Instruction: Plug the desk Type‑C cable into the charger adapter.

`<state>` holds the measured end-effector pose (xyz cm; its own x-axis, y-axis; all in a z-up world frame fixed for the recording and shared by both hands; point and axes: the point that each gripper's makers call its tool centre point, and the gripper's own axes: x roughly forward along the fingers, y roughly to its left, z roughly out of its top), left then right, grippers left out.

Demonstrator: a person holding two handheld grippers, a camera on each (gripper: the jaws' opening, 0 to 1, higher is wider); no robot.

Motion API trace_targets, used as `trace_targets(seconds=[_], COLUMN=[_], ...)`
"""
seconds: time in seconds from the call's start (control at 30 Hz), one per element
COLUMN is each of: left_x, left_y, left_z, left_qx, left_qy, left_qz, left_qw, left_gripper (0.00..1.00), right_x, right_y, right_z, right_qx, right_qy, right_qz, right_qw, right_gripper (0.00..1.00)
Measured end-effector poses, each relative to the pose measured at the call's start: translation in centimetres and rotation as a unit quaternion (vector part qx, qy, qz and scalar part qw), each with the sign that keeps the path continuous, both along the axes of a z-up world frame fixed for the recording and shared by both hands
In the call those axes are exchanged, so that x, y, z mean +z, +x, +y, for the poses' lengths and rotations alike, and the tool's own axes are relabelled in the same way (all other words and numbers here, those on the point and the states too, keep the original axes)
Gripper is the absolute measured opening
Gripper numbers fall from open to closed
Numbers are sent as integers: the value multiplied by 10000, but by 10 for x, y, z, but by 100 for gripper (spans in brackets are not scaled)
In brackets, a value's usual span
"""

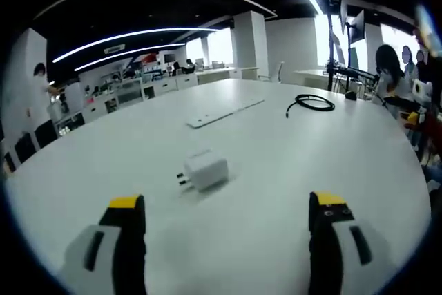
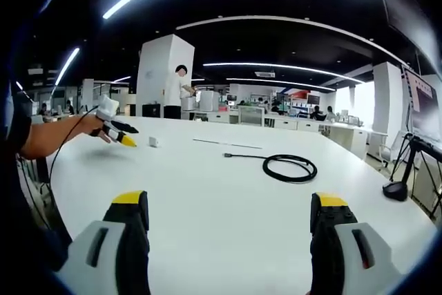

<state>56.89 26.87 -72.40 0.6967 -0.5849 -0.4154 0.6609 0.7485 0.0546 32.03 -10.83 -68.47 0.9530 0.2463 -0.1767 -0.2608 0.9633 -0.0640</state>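
At the white table (image 1: 290, 191), nothing is plugged yet: my left gripper (image 1: 228, 215) hovers spread and empty just short of the charger adapter (image 1: 204, 169), lying mid-tabletop. My right gripper (image 2: 229, 215), jaws likewise apart and empty, faces the coiled Type-C cable (image 2: 289, 167) nearer the far edge. Both pickups remain.

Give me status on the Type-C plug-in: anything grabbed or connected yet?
Nothing done yet. The white charger adapter lies untouched on the table, ahead of the open, empty left gripper. The black Type-C cable lies coiled farther out, its plug end free, with the open right gripper facing it from a distance. Left: grasp both, bring them together, insert the plug.
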Motion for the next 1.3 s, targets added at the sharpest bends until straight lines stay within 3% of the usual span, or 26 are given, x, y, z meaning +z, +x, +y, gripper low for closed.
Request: trace_targets(seconds=[0.73,1.03,1.3], left_x=[-5,-9,-12], left_y=[29,51,52], left_z=[-13,-12,-16], left_qx=[-49,-64,-75], left_qy=[43,22,39], left_qz=[52,95,92], left_qw=[10000,9999,9999], left_gripper=[98,95,94], right_x=[-6,-7,-7], right_y=[6,8,11], right_z=[-6,-5,-4], right_qx=[-66,-66,-73], right_qy=[17,-3,-32], right_qz=[53,77,101], right_qw=[10000,9999,9999], right_gripper=[98,98,98])
